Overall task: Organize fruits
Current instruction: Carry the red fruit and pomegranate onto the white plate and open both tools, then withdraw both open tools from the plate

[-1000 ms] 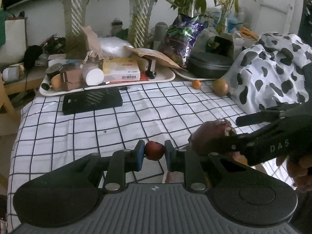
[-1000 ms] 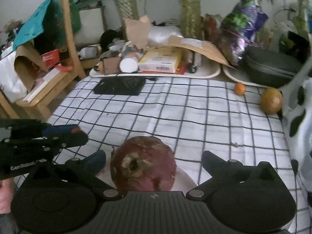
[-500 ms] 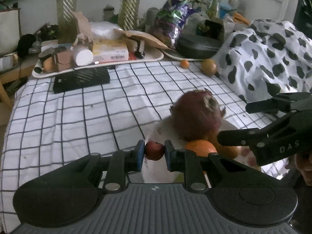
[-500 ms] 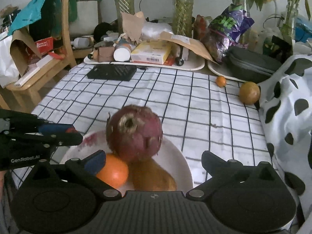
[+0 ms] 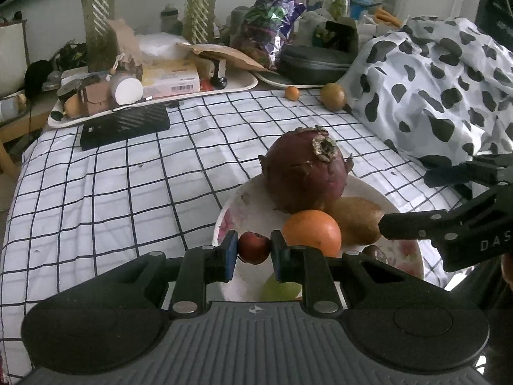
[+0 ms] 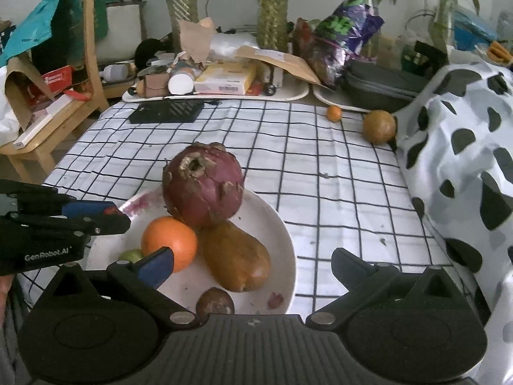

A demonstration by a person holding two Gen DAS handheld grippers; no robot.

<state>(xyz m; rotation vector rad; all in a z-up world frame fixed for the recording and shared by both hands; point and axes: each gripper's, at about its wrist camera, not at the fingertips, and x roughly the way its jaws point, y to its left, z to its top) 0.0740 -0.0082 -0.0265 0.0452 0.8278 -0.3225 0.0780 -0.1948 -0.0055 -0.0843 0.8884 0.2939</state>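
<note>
The checked desk [image 6: 336, 173] carries a white plate [image 6: 279, 234] holding a big purple fruit [image 6: 202, 186], a brown pear [image 6: 237, 256] and an orange [image 6: 170, 242]. The right claw [image 6: 253, 263], angled down over the plate, is spread wide and empty. The left claw [image 5: 254, 250], tilted down at the plate's near rim, pinches a small red fruit [image 5: 254, 247].
</note>
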